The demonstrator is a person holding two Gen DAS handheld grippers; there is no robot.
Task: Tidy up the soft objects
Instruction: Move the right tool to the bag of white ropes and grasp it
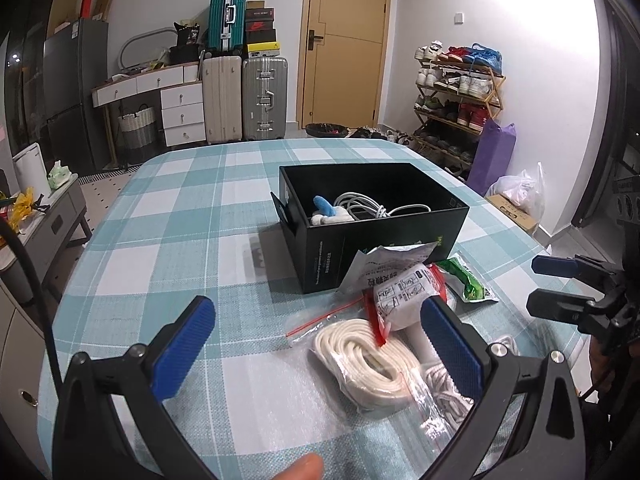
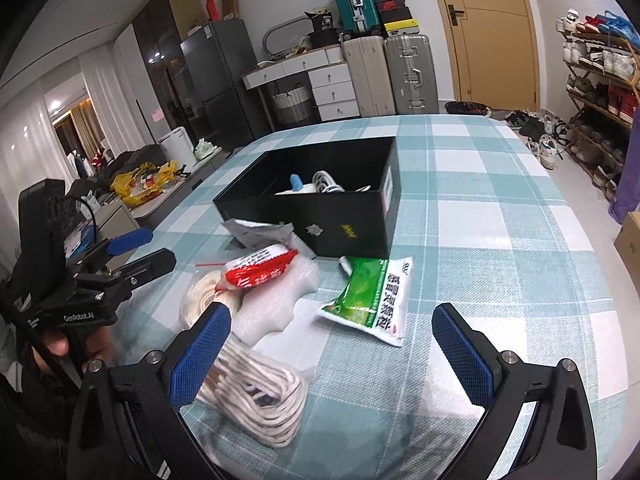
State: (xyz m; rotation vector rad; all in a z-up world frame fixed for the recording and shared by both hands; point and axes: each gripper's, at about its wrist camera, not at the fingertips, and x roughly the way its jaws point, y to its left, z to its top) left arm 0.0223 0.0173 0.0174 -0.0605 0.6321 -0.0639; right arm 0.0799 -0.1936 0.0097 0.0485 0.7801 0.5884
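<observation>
A black box stands open on the checked tablecloth, holding a blue-and-white plush and a white cable. In front of it lie a bagged coil of white rope, a red-and-white packet, a green packet, a grey pouch and a loose white rope coil. My left gripper is open just above the bagged rope. My right gripper is open near the green packet, holding nothing.
The teal checked table has bare cloth left and right of the box. Suitcases, a white drawer unit, a door and a shoe rack line the far wall. A fingertip shows at the bottom edge.
</observation>
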